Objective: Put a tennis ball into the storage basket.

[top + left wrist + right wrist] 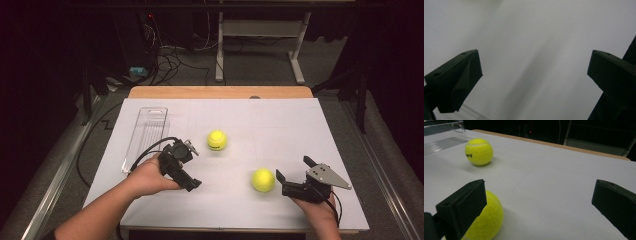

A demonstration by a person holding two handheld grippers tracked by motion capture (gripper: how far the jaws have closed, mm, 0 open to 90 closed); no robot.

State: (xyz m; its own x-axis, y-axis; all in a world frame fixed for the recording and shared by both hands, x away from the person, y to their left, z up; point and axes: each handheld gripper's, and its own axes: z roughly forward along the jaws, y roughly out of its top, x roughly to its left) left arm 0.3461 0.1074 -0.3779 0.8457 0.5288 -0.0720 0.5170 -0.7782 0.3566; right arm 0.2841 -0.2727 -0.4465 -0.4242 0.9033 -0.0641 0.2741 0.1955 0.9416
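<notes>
**Desk:** What do the jaws show at this moment?

**Photographer:** The right gripper (294,173) has its jaws spread wide and empty. In the right gripper view its left jaw stands just in front of the near tennis ball (485,221); whether it brushes the felt cannot be told. The left gripper (534,75) is also released, gaping over bare white worktop (280,125), clasping nothing.

**Desk:** And farther out?

**Photographer:** A second tennis ball (217,139) sits mid-worktop, well apart from the first, near a clear plastic tray (146,135) on the left.

**Desk:** The risk?

**Photographer:** The near ball looks off-centre, beside one jaw rather than between both. Closing now would likely nudge it, and it could roll off across the smooth worktop. An unsquared squeeze could also pop it out.
</notes>
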